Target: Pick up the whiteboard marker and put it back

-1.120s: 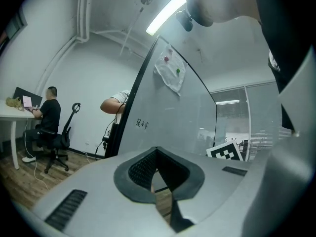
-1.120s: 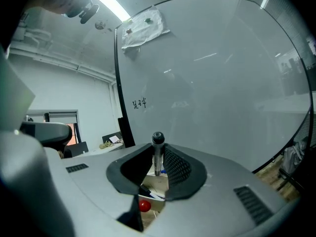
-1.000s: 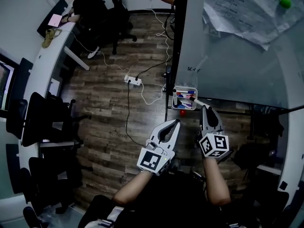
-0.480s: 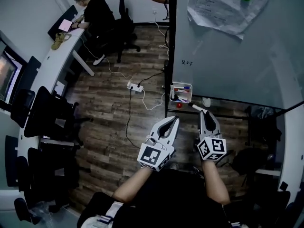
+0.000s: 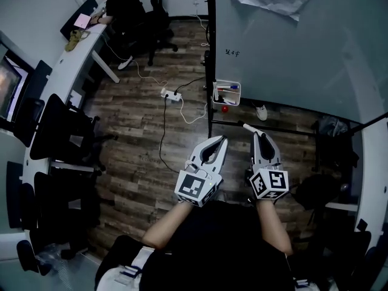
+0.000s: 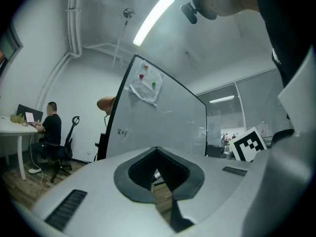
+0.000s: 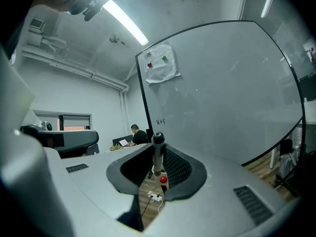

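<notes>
Distance between the grippers and the marker tray [image 5: 226, 93] is what has changed in the head view: a second ago the tray hung just beyond the right gripper [image 5: 259, 136], and now it sits well farther off, low on the whiteboard [image 5: 303, 59], with a red magnet [image 5: 225, 108] just under it. The whiteboard marker [image 5: 249, 128] has come away with that gripper, its pale end sticking out to the far left of the jaw tips. The left gripper [image 5: 220, 140] rides alongside, near and to the left, carrying nothing. In the left gripper view, the left gripper [image 6: 157, 152] has its jaws brought together on nothing, the whiteboard [image 6: 163, 127] rising beyond. In the right gripper view, the right gripper [image 7: 158, 150] is clenched on the whiteboard marker [image 7: 157, 164], which stands upright between the jaws with its dark end up. The red magnet [image 7: 162, 179] shows far below it. So the pick-up looks done, and the return to the tray is probably what remains.
</notes>
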A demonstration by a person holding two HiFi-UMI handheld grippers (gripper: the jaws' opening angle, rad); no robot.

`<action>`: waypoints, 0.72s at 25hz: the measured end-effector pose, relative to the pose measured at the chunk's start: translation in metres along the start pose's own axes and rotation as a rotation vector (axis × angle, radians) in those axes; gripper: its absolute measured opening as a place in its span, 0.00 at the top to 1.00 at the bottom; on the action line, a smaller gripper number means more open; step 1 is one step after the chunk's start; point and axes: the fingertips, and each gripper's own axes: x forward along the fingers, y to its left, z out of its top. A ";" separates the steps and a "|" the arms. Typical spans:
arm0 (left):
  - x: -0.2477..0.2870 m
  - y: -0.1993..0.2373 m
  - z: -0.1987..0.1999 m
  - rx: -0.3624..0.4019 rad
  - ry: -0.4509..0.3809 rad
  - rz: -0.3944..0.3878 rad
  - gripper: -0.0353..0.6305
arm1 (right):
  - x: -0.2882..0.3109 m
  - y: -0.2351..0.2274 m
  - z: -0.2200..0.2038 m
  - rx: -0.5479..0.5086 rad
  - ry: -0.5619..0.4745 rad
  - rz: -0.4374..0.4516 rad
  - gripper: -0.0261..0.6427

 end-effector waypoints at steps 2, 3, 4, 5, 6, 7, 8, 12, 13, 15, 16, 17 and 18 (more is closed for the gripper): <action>-0.003 -0.004 0.000 -0.002 -0.002 0.001 0.94 | -0.005 0.002 -0.001 0.000 -0.001 0.005 0.85; -0.005 -0.005 0.001 -0.002 -0.004 0.002 0.94 | -0.006 0.004 -0.001 -0.001 -0.002 0.009 0.85; -0.006 -0.005 0.003 -0.002 -0.007 0.004 0.94 | -0.007 0.005 0.000 -0.002 -0.004 0.012 0.85; -0.006 -0.005 0.003 -0.002 -0.009 0.007 0.94 | -0.008 0.006 0.001 -0.003 -0.006 0.014 0.85; -0.006 -0.005 0.004 0.000 -0.008 0.009 0.94 | -0.008 0.007 0.002 -0.003 -0.008 0.016 0.85; -0.006 -0.004 0.003 0.006 -0.003 0.014 0.94 | -0.009 0.007 0.003 -0.004 -0.010 0.017 0.85; -0.006 -0.004 0.002 0.016 0.005 0.019 0.94 | -0.009 0.007 0.004 -0.004 -0.012 0.018 0.85; -0.006 -0.005 0.002 0.013 0.001 0.018 0.94 | -0.010 0.006 0.005 -0.004 -0.016 0.018 0.85; -0.007 -0.006 0.004 0.015 -0.006 0.014 0.94 | -0.009 0.006 0.005 -0.005 -0.017 0.019 0.85; -0.007 -0.007 0.007 0.024 -0.013 0.011 0.94 | -0.009 0.007 0.006 -0.006 -0.017 0.020 0.85; -0.008 -0.007 0.007 0.024 -0.015 0.012 0.94 | -0.009 0.008 0.006 -0.006 -0.017 0.020 0.85; -0.008 -0.006 0.006 0.023 -0.014 0.013 0.94 | -0.009 0.008 0.006 -0.006 -0.017 0.020 0.85; -0.007 -0.004 0.005 0.021 -0.012 0.016 0.94 | -0.008 0.009 0.006 -0.005 -0.016 0.020 0.85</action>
